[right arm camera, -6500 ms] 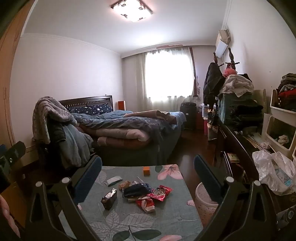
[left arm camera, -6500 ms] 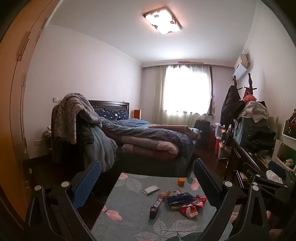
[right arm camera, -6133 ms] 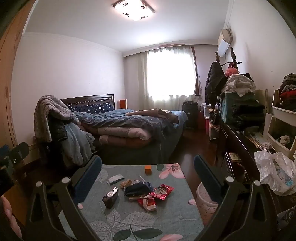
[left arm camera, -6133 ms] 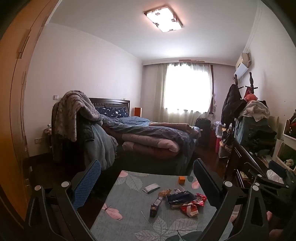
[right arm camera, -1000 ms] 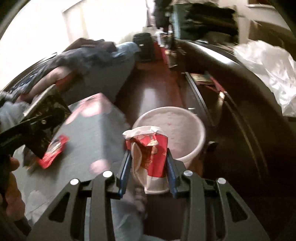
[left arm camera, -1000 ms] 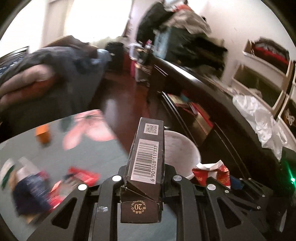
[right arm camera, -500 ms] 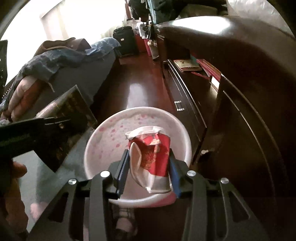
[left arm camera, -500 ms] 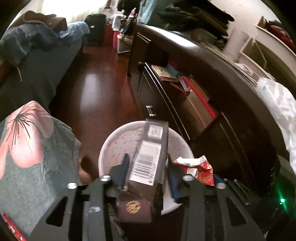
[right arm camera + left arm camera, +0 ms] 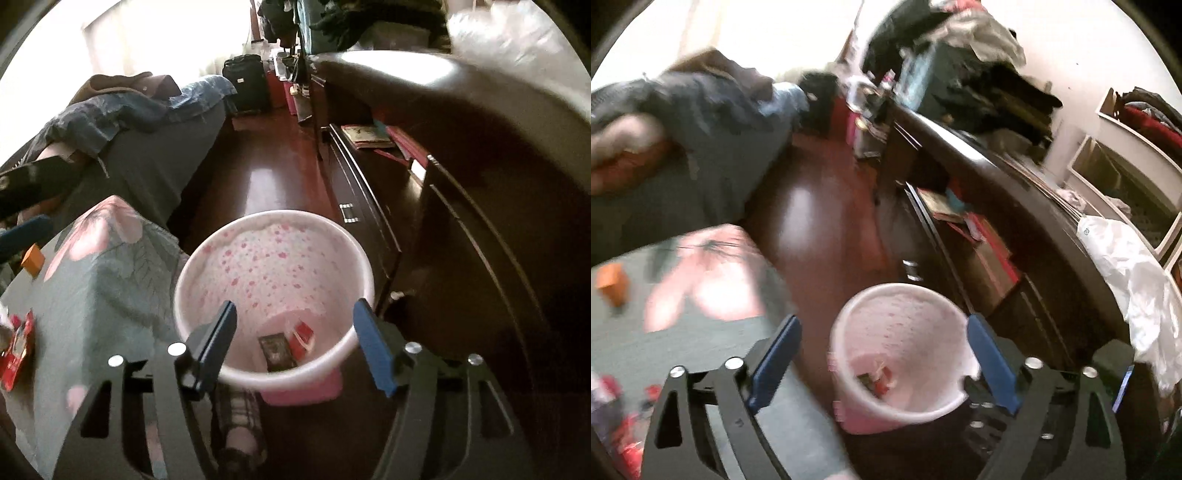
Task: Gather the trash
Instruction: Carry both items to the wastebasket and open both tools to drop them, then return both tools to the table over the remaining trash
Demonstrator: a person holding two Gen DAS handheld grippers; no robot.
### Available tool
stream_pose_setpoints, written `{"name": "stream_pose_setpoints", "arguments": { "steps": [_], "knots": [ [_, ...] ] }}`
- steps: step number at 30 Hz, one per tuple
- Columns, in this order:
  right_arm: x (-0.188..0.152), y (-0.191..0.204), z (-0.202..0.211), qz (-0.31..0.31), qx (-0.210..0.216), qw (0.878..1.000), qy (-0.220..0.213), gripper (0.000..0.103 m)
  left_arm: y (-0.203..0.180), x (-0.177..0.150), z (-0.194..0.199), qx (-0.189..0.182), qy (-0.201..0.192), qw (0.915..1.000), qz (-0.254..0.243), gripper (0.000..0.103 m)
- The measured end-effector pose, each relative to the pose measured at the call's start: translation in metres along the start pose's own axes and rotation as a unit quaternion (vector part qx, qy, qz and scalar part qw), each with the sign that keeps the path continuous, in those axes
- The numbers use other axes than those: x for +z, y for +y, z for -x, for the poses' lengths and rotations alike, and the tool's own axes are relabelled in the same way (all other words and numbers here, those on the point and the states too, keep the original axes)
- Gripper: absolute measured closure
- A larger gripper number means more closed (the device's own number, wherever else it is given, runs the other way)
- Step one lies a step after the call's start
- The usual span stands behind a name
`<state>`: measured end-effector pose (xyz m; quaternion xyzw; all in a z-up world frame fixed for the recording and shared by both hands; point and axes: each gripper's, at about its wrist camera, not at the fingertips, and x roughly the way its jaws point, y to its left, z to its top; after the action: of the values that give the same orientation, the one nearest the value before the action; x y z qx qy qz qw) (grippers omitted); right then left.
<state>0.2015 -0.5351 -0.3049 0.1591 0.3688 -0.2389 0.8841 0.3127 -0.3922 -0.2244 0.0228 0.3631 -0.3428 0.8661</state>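
A pink-and-white dotted trash bin (image 9: 273,266) stands on the floor beside the table. At its bottom lie a dark carton (image 9: 277,352) and a red wrapper (image 9: 303,336). My right gripper (image 9: 293,314) hovers over the bin's near rim, its jaws opening with nothing between them. In the left wrist view the same bin (image 9: 897,325) sits below my left gripper (image 9: 882,328), whose jaws are also opening wide and hold nothing. More red wrappers (image 9: 16,347) lie on the floral tablecloth at the left.
The table with the grey floral cloth (image 9: 92,280) is left of the bin, with a small orange block (image 9: 32,259) on it. A dark wooden cabinet (image 9: 461,206) rises close on the right. A bed (image 9: 147,140) stands behind, across dark red floor (image 9: 266,173). A white plastic bag (image 9: 1126,273) lies on the cabinet.
Both grippers opened over the bin: the dark carton left my left gripper and the red wrapper left my right. Both now lie in the bin. The left gripper pulled back toward the table.
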Motion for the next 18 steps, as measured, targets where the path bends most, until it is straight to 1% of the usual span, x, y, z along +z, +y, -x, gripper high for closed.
{"name": "stream_pose_setpoints", "arguments": {
  "steps": [2,4,6,7,8,10,13,16,18],
  "knots": [
    [-0.007,0.007,0.019,0.003,0.005,1.0,-0.001,0.028,0.009,-0.01,0.03,0.047,-0.02,0.9987,-0.009,0.007],
    [-0.014,0.019,0.041,0.009,0.019,1.0,-0.002,0.021,0.021,-0.022,0.056,0.085,-0.031,0.9958,-0.01,0.005],
    [-0.019,0.032,0.058,0.019,0.034,0.999,-0.006,0.017,0.032,-0.03,0.076,0.109,-0.036,0.9934,-0.007,0.004],
    [-0.024,0.042,0.071,0.028,0.043,0.999,-0.008,0.013,0.041,-0.036,0.088,0.126,-0.039,0.9913,-0.002,0.004],
    [-0.026,0.049,0.079,0.033,0.049,0.998,-0.01,0.012,0.049,-0.042,0.1,0.142,-0.041,0.989,0.002,0.004],
    [-0.032,0.065,0.096,0.048,0.067,0.997,-0.014,0.009,0.066,-0.051,0.118,0.166,-0.043,0.9852,0.009,0.004],
    [-0.041,0.091,0.116,0.072,0.094,0.993,-0.016,0.006,0.095,-0.066,0.143,0.202,-0.042,0.9781,0.029,0.004],
    [-0.047,0.115,0.128,0.101,0.113,0.988,-0.019,0.005,0.124,-0.08,0.16,0.225,-0.039,0.9721,0.052,0.004],
    [-0.052,0.132,0.132,0.118,0.12,0.986,-0.017,0.005,0.144,-0.087,0.163,0.239,-0.028,0.9678,0.073,0.004]
  ]
}}
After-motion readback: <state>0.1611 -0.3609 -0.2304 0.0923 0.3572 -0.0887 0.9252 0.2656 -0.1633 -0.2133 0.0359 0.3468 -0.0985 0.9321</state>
